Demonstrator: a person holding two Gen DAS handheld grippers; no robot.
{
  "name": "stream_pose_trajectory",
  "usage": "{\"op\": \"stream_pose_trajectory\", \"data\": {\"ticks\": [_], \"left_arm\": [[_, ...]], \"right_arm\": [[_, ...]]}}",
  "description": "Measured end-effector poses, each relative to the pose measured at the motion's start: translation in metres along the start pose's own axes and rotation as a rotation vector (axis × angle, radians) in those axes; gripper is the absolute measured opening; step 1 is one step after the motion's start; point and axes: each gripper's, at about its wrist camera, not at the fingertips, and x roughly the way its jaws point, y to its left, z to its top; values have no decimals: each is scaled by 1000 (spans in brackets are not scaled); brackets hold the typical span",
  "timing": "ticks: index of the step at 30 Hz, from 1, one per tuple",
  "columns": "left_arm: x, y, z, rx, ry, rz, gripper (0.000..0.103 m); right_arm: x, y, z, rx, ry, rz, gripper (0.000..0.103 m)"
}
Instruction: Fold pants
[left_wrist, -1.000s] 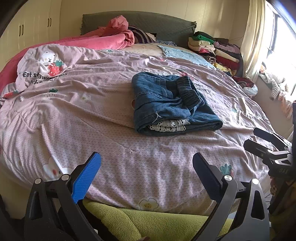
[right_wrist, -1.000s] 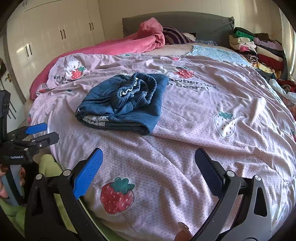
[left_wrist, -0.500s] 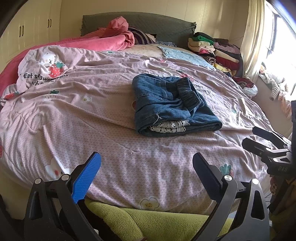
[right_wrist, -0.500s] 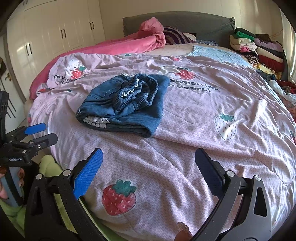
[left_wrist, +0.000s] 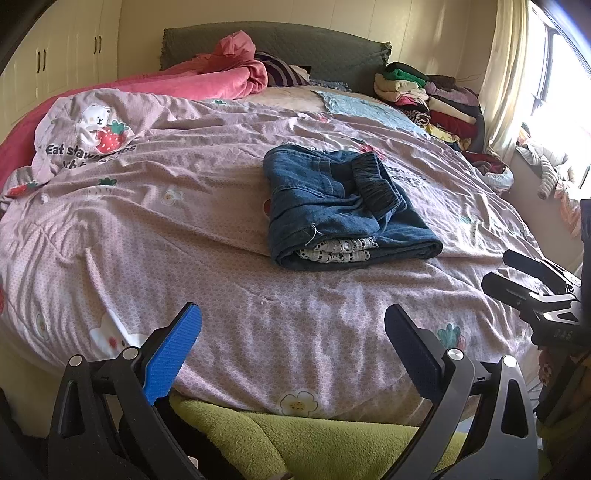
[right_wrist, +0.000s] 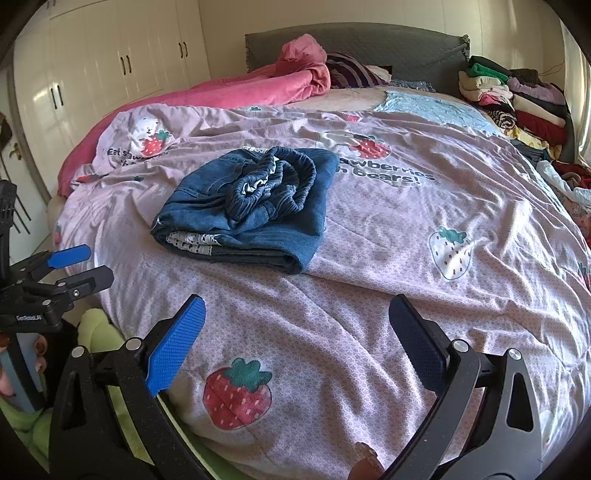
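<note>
A pair of blue denim pants (left_wrist: 340, 206) lies folded in a compact bundle on the pink strawberry bedspread (left_wrist: 184, 229), its elastic waistband on top and white lace trim at the near edge. It also shows in the right wrist view (right_wrist: 255, 206). My left gripper (left_wrist: 291, 332) is open and empty, held off the near edge of the bed, well short of the pants. My right gripper (right_wrist: 295, 325) is open and empty, over the near part of the bed. The right gripper shows at the right of the left wrist view (left_wrist: 535, 284); the left gripper shows at the left of the right wrist view (right_wrist: 70, 269).
A stack of folded clothes (left_wrist: 424, 99) sits at the far right of the bed by the grey headboard (left_wrist: 277, 48). A pink blanket (left_wrist: 207, 77) is bunched at the far left. White wardrobes (right_wrist: 92, 74) stand left. A green fleece (left_wrist: 295, 435) lies below the bed edge.
Both grippers have drifted slightly; the view of the bed shifts a little. The pants have not moved and both grippers stay open.
</note>
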Motion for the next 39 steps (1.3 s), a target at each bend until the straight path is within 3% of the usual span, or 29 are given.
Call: {"op": "stream_pose_trajectory", "data": {"ticks": [29, 39], "left_arm": [[2, 4, 1, 0, 19, 26, 99], [12, 26, 2, -47, 55, 49, 99]], "right_arm": [[-2, -12, -1, 10, -2, -28, 94], [-8, -37, -2, 51, -9, -101, 94]]}}
